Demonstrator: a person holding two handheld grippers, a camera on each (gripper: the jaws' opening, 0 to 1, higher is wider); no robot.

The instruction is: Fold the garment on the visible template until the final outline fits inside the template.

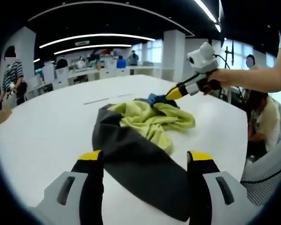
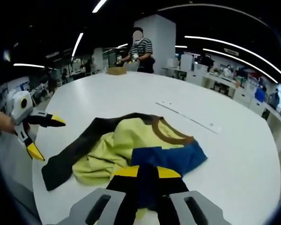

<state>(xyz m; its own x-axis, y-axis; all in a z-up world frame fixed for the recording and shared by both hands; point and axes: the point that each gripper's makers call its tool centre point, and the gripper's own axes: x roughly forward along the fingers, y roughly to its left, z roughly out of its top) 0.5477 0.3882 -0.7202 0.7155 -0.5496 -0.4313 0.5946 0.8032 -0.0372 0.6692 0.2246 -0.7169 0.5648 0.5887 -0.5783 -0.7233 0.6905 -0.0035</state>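
In the left gripper view, the garment lies bunched on the white tabletop, a dark grey part stretching toward the camera and a yellow-green part crumpled at its far end, with a bit of blue behind that. The left gripper sits low over the near end of the garment, its two yellow-tipped jaws wide apart with the dark grey cloth lying between them, gripping nothing. At the far end of the garment, the right gripper comes in from the right, held by a hand; its yellow tip is at the blue cloth, with its jaws together.

In the right gripper view, the garment shows its yellow-green body, a brown neckband and a blue part nearest the camera, the dark grey part trailing off to the left. The right gripper has its jaws together, clamped on the blue cloth at the garment's near edge. The left gripper is at the left, beside the dark grey end, jaws spread apart. Beyond the garment, at the far edge of the tabletop, a person in a striped top stands.
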